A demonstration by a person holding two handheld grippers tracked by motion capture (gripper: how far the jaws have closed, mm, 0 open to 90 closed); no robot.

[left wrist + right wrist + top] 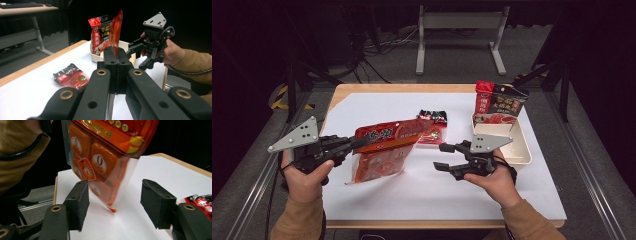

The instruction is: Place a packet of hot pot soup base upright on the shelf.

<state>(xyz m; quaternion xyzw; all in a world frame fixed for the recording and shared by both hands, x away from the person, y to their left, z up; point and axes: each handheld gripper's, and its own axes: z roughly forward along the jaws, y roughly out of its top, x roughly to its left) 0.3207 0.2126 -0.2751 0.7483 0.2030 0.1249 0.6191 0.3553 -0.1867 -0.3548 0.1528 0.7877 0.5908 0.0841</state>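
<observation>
White paper [412, 195] covers a wooden table [377, 88] in a dark room, with grey floor, cables and a metal frame [459, 22] beyond it. From above, the left gripper [354, 144] is clamped on the edge of an orange snack bag [387, 142], lifting it off the sheet with its lower corner hanging near the paper. A small red packet [432, 128] lies just behind it. At the right a white tray [524, 145] holds an upright red-and-black pouch [499, 102]. The right gripper [443, 156] sits beside the tray, jaws spread apart and holding nothing.

Along the left gripper's jaws, the two pads meet on the bag's thin edge [116, 30]; the small packet [72, 76] rests on the paper to one side, and the other hand [172, 51] holds its gripper near the tray [96, 56]. A desk with a keyboard [20, 5] stands in the background.

Along the right gripper's jaws, the pads [81, 202] stand wide apart, and the bag [105, 157] hangs between them, its bottom corner just above the paper [160, 167].
</observation>
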